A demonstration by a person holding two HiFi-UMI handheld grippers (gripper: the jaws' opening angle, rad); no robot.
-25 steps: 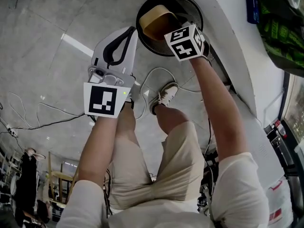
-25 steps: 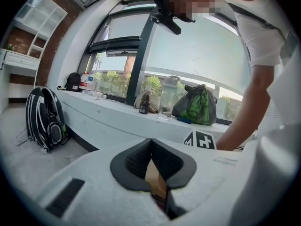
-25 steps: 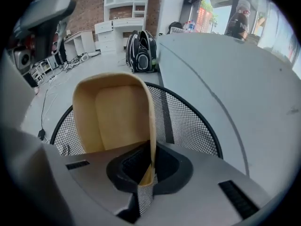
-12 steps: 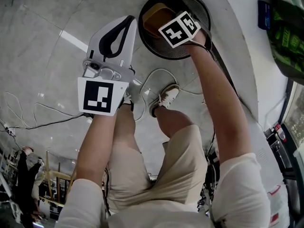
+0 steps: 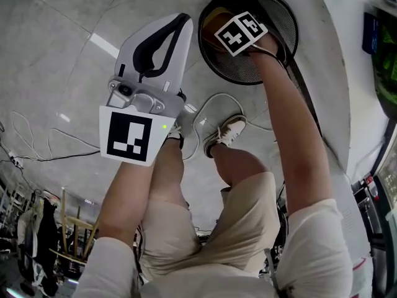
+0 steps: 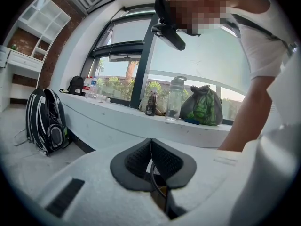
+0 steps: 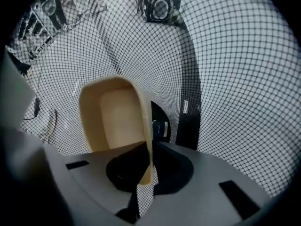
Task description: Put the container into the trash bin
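Since a second ago the right hand-held gripper [image 7: 149,171], pinching the container [image 7: 115,117] by its thin wall, has sunk past the rim into the bin [image 5: 282,30], so release looks near and the mesh seems clear around, while the left hand-held gripper [image 6: 151,147], pressed together and empty, waits outside.

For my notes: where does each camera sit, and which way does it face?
Head view: on the head, facing steeply down; legs, arms, trash bin.
Left gripper view: on left gripper, facing a window ledge; shut jaws, an arm.
Right gripper view: on right gripper, facing down into the bin; jaws grip the container.
Shared: head and right gripper views show the bin.
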